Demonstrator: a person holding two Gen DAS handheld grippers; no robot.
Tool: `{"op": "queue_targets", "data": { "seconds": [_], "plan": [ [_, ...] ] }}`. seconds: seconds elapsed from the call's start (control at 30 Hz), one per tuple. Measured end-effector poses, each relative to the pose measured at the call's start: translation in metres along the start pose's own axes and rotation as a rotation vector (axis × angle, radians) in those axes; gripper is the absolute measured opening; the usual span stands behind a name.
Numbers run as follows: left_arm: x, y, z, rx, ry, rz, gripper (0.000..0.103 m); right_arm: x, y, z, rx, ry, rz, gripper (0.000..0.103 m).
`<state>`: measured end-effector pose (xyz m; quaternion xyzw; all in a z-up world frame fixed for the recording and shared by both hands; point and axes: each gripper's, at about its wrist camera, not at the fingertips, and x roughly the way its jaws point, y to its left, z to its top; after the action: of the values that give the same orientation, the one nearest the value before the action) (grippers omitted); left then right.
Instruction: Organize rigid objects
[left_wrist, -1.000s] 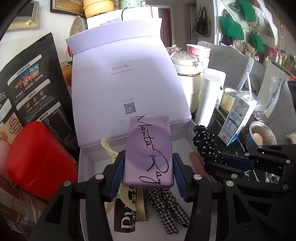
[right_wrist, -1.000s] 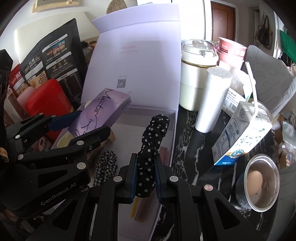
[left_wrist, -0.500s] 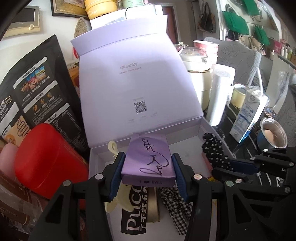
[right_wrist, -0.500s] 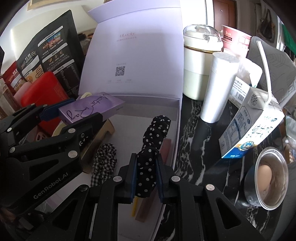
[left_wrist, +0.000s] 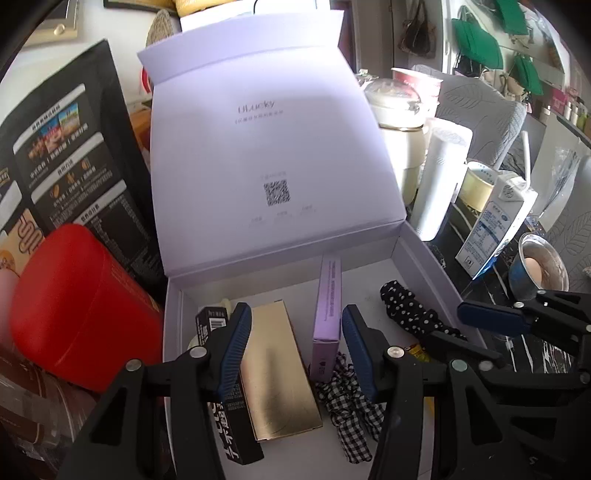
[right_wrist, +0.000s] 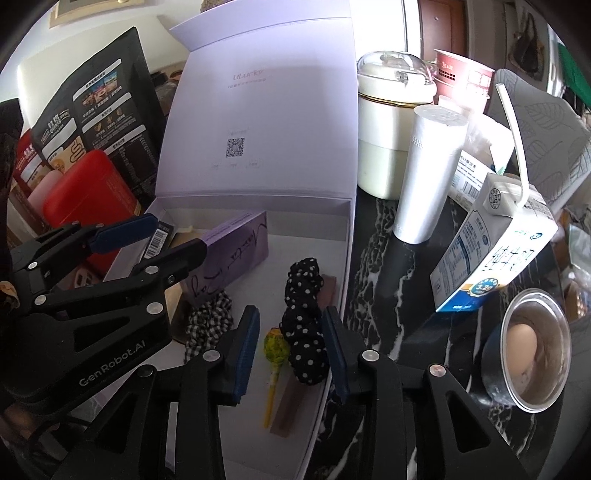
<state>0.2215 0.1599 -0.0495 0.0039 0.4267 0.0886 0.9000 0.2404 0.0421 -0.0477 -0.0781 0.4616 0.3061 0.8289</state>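
An open lavender gift box (left_wrist: 424, 266) holds the items. A purple "Manta Ray" box (left_wrist: 327, 306) stands on its long edge inside it, beside a gold box (left_wrist: 277, 369). My left gripper (left_wrist: 295, 306) hangs open over both, its pads touching neither. In the right wrist view the purple box (right_wrist: 236, 251) shows behind the left gripper (right_wrist: 181, 236). A black polka-dot scrunchie (right_wrist: 303, 332) lies on the box floor between the opening jaws of my right gripper (right_wrist: 290, 310). A clear gap shows on its left side.
Inside the box lie a checked scrunchie (left_wrist: 347, 406), a yellow lollipop (right_wrist: 275, 347), a brown bar (right_wrist: 295, 406) and a black carton (left_wrist: 236, 424). A red container (left_wrist: 74, 314) crowds the left. A white cylinder (right_wrist: 428, 173), milk carton (right_wrist: 491, 251) and egg cup (right_wrist: 528, 343) stand right.
The purple box has left the left jaws and now stands on edge in the gift box. The right jaws have spread off the polka-dot scrunchie, which now rests on the box floor.
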Motion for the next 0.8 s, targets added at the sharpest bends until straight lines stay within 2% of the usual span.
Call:
{"op": "queue_targets", "data": {
  "seconds": [0.43,0.53,0.6,0.63,0.67,0.73,0.8],
  "plan": [
    [-0.01,0.008,-0.006,-0.05,0.025,-0.008,0.051,-0.008,0.008,-0.006,0.0,-0.001,-0.005,0.035],
    [-0.017,0.01,-0.006,-0.066,0.027,-0.007,0.051,-0.018,0.01,-0.008,-0.004,-0.017,-0.015,0.042],
    [-0.024,0.011,-0.007,-0.075,0.028,-0.001,0.052,-0.025,0.013,-0.009,-0.007,-0.025,-0.022,0.042],
    [-0.029,0.011,-0.007,-0.079,0.026,0.004,0.059,-0.029,0.014,-0.01,-0.01,-0.028,-0.025,0.042],
    [-0.034,0.011,-0.008,-0.083,0.021,0.009,0.071,-0.032,0.015,-0.011,-0.012,-0.031,-0.028,0.042],
    [-0.045,0.012,-0.009,-0.09,0.005,0.01,0.081,-0.042,0.018,-0.013,-0.016,-0.048,-0.037,0.042],
    [-0.057,0.013,-0.011,-0.094,-0.01,0.009,0.081,-0.056,0.021,-0.016,-0.018,-0.07,-0.05,0.044]
  ]
}}
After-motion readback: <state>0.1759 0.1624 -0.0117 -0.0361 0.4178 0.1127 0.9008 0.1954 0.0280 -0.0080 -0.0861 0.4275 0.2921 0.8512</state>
